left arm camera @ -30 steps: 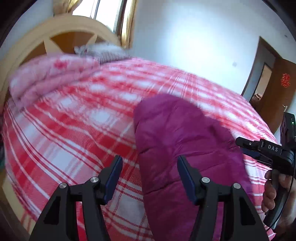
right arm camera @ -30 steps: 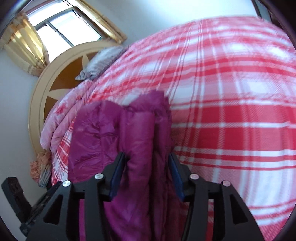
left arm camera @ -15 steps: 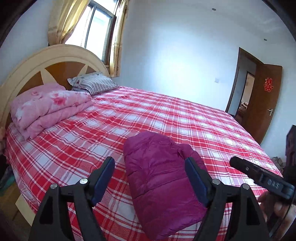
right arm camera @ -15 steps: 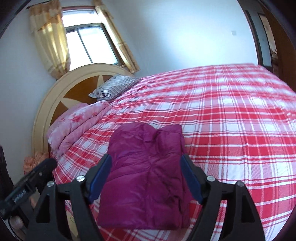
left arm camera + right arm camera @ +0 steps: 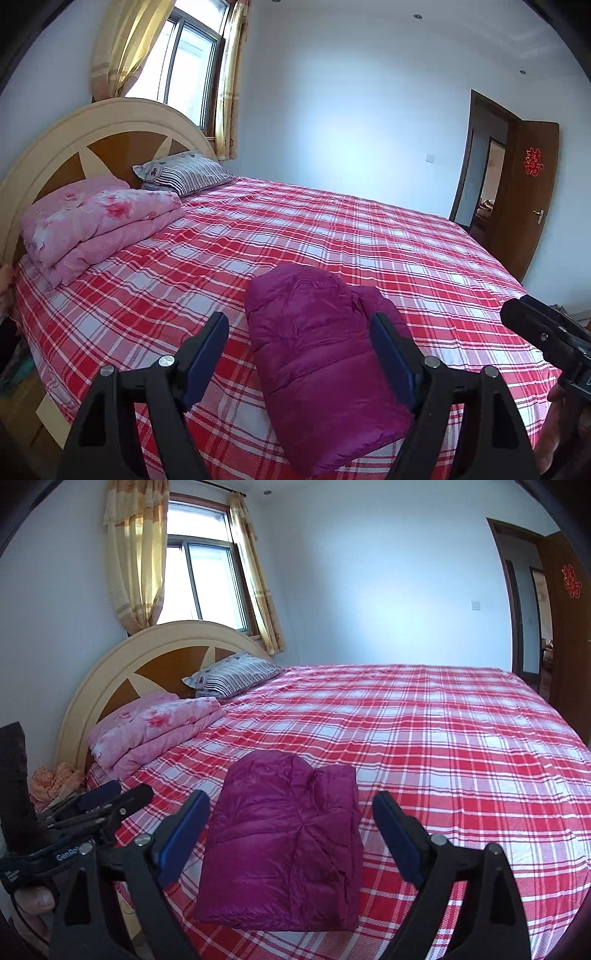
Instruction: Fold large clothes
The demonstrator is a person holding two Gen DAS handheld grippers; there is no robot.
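Observation:
A magenta puffer jacket (image 5: pixel 321 354) lies folded into a compact bundle on the red plaid bed (image 5: pixel 332 236), near its front edge; it also shows in the right wrist view (image 5: pixel 288 842). My left gripper (image 5: pixel 299 332) is open and empty, held back above the bundle, apart from it. My right gripper (image 5: pixel 291 812) is open and empty, also held back from the jacket. The right gripper shows at the right edge of the left wrist view (image 5: pixel 546 336); the left gripper shows at the left of the right wrist view (image 5: pixel 99 805).
A folded pink quilt (image 5: pixel 96 225) and a striped pillow (image 5: pixel 184 175) lie by the curved headboard (image 5: pixel 74 147). A curtained window (image 5: pixel 199 579) is behind it. An open brown door (image 5: pixel 524 195) stands at the far right. Orange cloth (image 5: pixel 55 779) lies beside the bed.
The right gripper let go of the jacket and opened. Both grippers drew back and up from the bed, so the folded jacket now lies free.

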